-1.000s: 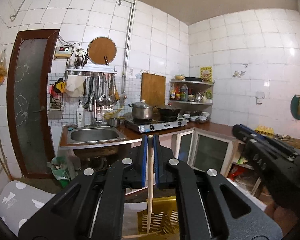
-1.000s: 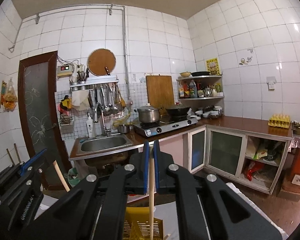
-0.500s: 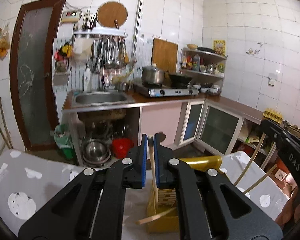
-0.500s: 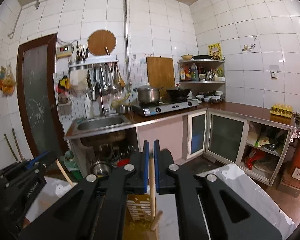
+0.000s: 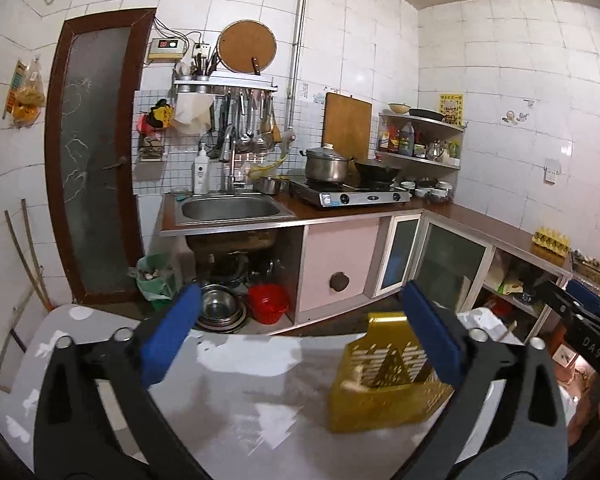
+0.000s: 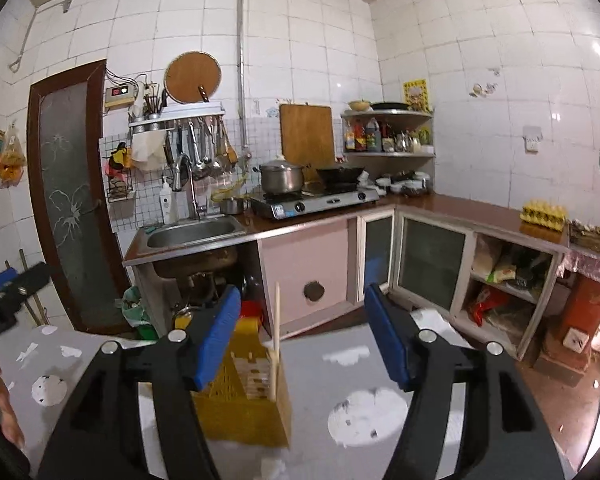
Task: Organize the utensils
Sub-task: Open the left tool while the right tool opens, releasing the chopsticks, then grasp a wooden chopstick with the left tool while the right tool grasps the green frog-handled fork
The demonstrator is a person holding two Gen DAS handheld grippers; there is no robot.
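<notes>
Currently the table (image 6: 340, 376) carries a yellow basket (image 6: 240, 400) with one wooden stick (image 6: 276, 336) upright at its right edge. Left gripper (image 5: 300, 344) and right gripper (image 6: 300, 340) both hang wide open and empty, above and close beside it. Risk, by judgement: either could bump the light basket and tip it, or knock the stick out.

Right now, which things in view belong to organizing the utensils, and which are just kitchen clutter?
Job: yellow holder, wooden chopstick standing in it, left gripper, right gripper, both open.

Clutter: sink, steel pot, wok, egg tray, red bucket.
</notes>
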